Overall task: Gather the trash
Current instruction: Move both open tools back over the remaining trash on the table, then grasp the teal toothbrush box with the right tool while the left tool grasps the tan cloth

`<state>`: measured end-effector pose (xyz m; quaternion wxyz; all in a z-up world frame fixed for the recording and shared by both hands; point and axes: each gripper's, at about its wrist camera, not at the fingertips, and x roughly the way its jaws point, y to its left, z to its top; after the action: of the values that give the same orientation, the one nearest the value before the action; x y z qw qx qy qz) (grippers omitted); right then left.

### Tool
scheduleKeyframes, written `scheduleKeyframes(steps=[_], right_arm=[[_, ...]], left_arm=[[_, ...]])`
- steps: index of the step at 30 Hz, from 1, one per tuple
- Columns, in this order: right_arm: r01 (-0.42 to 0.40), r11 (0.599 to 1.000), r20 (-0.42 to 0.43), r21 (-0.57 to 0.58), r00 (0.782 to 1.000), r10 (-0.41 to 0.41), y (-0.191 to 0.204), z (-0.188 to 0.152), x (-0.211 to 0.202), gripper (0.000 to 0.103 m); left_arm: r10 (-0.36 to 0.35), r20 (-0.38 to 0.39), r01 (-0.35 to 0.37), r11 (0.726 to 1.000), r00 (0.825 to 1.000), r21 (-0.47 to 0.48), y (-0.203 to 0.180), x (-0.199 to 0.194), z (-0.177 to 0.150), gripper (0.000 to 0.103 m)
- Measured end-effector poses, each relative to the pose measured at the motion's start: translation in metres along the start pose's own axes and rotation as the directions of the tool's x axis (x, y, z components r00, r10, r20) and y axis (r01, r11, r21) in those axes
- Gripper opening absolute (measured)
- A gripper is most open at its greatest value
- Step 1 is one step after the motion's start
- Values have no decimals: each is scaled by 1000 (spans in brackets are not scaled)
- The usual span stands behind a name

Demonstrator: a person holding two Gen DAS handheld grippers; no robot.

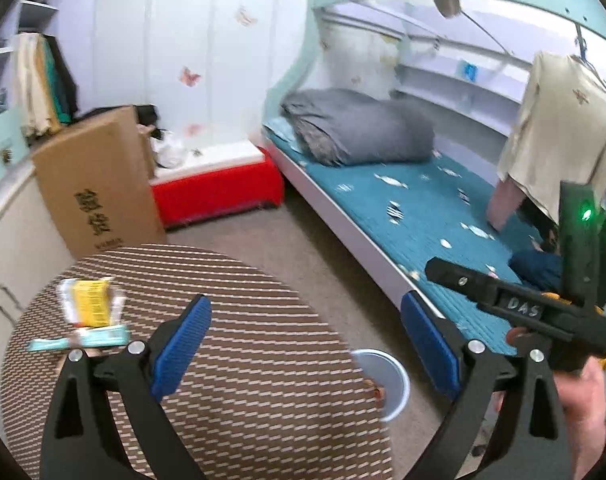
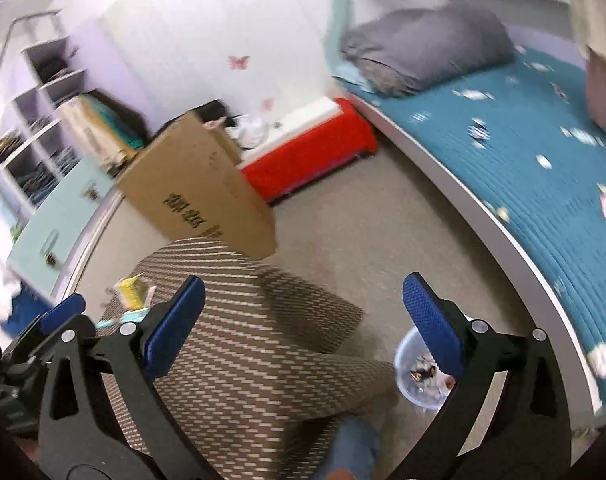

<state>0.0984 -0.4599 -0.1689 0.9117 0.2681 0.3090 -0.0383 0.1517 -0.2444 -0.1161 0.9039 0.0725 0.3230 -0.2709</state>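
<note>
Lower left of the left-wrist view: round table [image 1: 231, 320] with a brown striped cover, bearing a yellow box [image 1: 90, 303] and a pale teal packet [image 1: 79, 342] — both blurred. On the beige carpet [image 1: 315, 256]: cardboard box [image 1: 99, 184], red chest [image 1: 219, 192], pale blue bin [image 2: 417, 376] of scraps. Right side — bed [image 1: 415, 216] with a folded grey blanket [image 1: 355, 128].

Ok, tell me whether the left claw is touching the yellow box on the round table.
Apart. The left wrist view shows the left claw open and empty, with striped tabletop visible between its nearer blue pad and the yellow box on the round table.
</note>
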Motion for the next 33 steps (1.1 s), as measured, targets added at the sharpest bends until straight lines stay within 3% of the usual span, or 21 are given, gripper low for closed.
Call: scheduleKeyframes(steps=[5,10,20,26,30,33], right_arm=[[-96,982,-32,-160,995,92,77,-6,13,97],[-192,917,-117,-349,980,161,155,-29,44,97],[-298,793,-299,-532,942,153,258,-86,129,97],[-309,719,-333,-623,936,114,287,-102,160,97],[-328,665,-364,-670,927,91,302,-111,181,97],[-338,657,-374,-674,923,91,310,-111,199,93]], left_arm=[[92,44,-90,995,995,-39,53,-34,-13,94],[203,58,-195,972,977,-128,120,-66,-32,94],[357,6,-340,895,934,-288,236,-102,-83,94],[370,-50,-363,866,928,-343,275,-97,-115,94],[365,-71,-366,864,928,-344,285,-86,-123,94],[348,-79,-353,870,934,-344,286,-77,-125,94]])
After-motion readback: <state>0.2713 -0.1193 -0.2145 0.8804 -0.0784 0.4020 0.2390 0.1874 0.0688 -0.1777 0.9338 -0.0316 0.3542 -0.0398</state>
